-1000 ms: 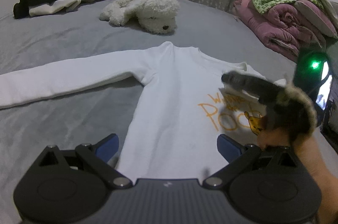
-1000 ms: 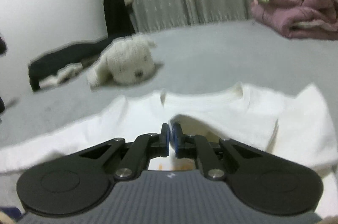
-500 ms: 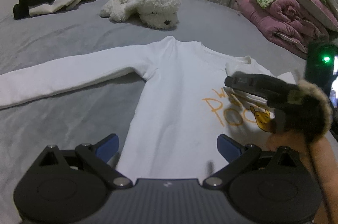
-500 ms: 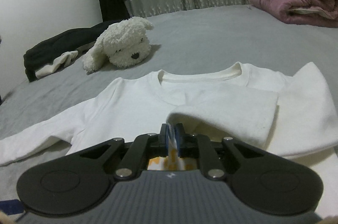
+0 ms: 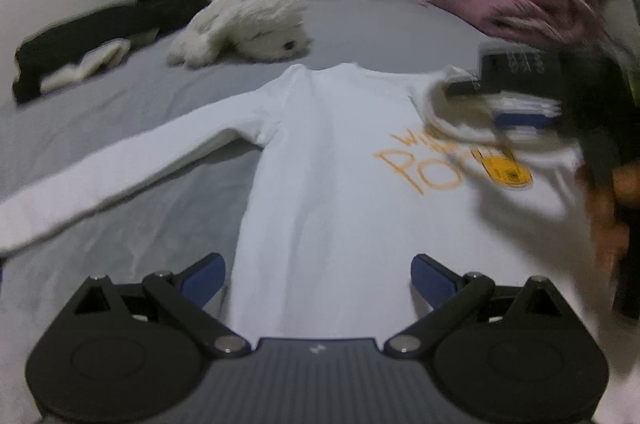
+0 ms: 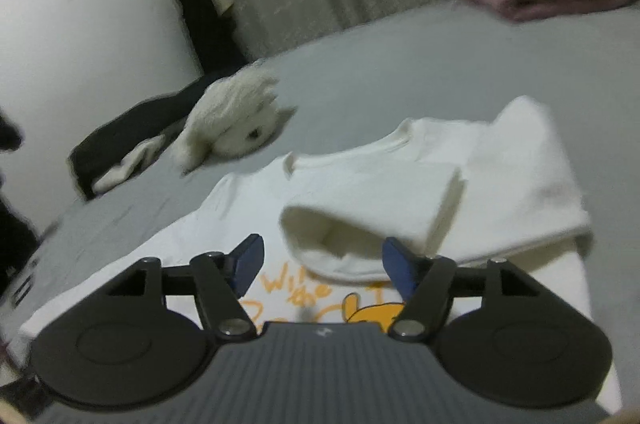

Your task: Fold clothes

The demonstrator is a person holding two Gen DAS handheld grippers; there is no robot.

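Since a second earlier, our right gripper [image 6: 322, 264] was opening, letting its sleeve cuff [image 6: 332, 232] drop onto the white sweatshirt [image 5: 332, 183] spread beside the plush dog [image 5: 256, 27]. Our left gripper [image 5: 318, 276] stayed spread, empty. That loose cuff could slide off, undoing the fold.

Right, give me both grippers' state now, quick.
Left gripper: open, holding nothing, above the white sweatshirt.
Right gripper: jaws opening, pads clear of the folded sleeve, whose cuff lies just ahead of them.
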